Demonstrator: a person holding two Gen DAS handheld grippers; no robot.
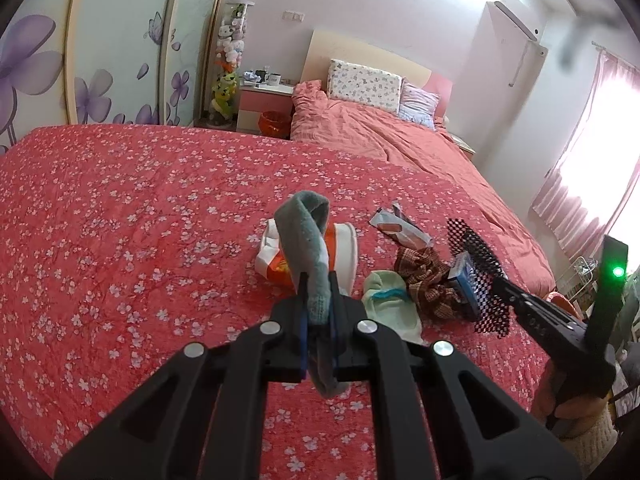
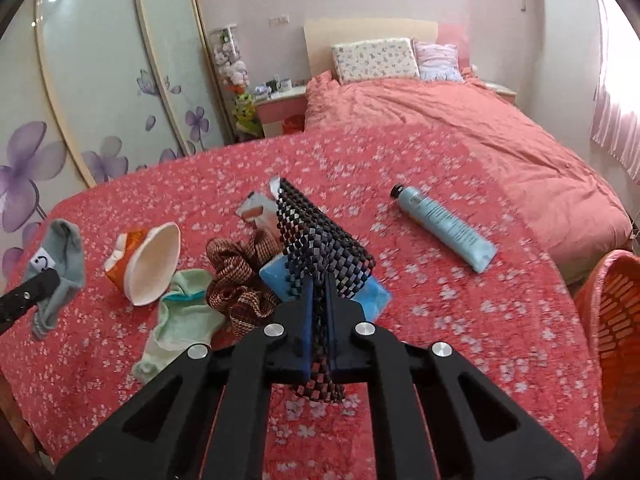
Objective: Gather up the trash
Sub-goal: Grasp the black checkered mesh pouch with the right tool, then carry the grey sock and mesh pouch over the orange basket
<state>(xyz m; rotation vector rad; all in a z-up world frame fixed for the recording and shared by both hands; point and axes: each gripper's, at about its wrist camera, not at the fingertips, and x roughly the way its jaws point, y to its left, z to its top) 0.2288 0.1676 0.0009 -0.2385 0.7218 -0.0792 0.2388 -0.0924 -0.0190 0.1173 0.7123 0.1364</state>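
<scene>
Both tongs loaded, lifted over the bed.
Your left tongs [image 1: 319, 280] are clenched on the grey sock [image 1: 306, 236], frame centre; right tongs [image 2: 319, 280] grip the checkered sock [image 2: 320, 236]. Paper cup [image 2: 150, 264], wrapper [image 2: 256, 210], blue tube [image 2: 444, 226] lie on the floral bedspread [image 2: 400, 168].

A: Where is passage obstructed?

B: At the cluster on the bedspread [image 2: 400, 152]: crushed cup [image 2: 150, 264], green sock [image 2: 180, 320], brown cloth [image 2: 240, 280], blue packet [image 2: 276, 278] and wrapper [image 2: 256, 210], packed close together.

A: And free room?

B: Bare spread is seen left of the cluster, and between it and the blue tube [image 2: 444, 226]; the orange basket [image 2: 612, 320] blocks the right edge
</scene>
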